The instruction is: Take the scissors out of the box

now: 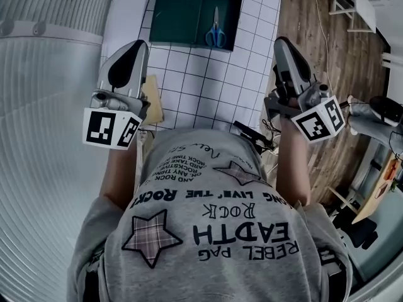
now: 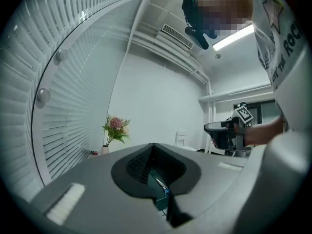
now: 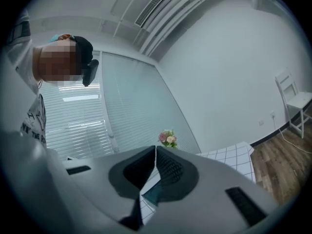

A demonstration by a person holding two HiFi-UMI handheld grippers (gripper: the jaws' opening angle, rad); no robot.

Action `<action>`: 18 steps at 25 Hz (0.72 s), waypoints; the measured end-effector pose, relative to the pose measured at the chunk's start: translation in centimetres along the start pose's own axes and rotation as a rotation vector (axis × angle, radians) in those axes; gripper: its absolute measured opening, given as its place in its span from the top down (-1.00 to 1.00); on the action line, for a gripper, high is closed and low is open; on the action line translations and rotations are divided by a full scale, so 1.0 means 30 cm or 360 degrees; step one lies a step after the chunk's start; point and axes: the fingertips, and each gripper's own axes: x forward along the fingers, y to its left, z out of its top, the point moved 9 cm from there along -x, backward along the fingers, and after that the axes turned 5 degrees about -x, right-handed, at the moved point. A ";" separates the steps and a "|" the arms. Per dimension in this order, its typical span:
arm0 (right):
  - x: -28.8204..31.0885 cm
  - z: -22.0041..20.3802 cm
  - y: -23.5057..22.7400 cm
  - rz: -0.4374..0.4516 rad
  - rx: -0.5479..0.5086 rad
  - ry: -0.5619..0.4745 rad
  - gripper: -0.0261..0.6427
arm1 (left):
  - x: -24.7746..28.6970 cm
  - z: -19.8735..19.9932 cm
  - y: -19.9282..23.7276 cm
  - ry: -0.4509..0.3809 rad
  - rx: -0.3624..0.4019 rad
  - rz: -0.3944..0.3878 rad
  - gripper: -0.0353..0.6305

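- Head view: the scissors (image 1: 216, 31) lie in the box (image 1: 179, 11), ahead and between the grippers, blades pointing away. The right gripper (image 1: 283, 43) looks slightly nearer than the left gripper (image 1: 136, 46).
- Left gripper view: jaws together, empty, with the scissors ahead below them.
- Right gripper view: jaws together, empty, with a corner of the box ahead below them.

Head view. I see a table (image 1: 208, 74) whose white top is ruled in a dark square grid; wood-plank floor (image 1: 315, 55) runs along its right side. Lying directly on the table are an open dark green box (image 1: 179, 11) toward the far end and a flat tan piece (image 1: 153, 98) at the left edge; I cannot identify the piece.
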 end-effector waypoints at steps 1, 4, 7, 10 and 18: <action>0.008 -0.006 -0.005 0.0004 0.0006 0.0010 0.88 | 0.002 -0.005 0.004 0.0004 -0.0003 0.0002 0.89; 0.035 -0.026 -0.014 0.0026 0.0017 0.0049 0.88 | 0.010 -0.017 0.015 0.0014 -0.0013 0.0011 0.89; 0.061 -0.051 -0.018 0.0041 0.0021 0.0102 0.88 | 0.016 -0.026 0.020 0.0017 -0.0021 0.0016 0.89; 0.091 -0.079 -0.027 0.0044 0.0024 0.0176 0.88 | 0.023 -0.032 0.025 0.0016 -0.0032 0.0019 0.89; 0.171 -0.176 -0.053 0.0018 0.0007 0.0393 0.88 | 0.023 -0.061 0.046 0.0037 -0.0056 0.0035 0.89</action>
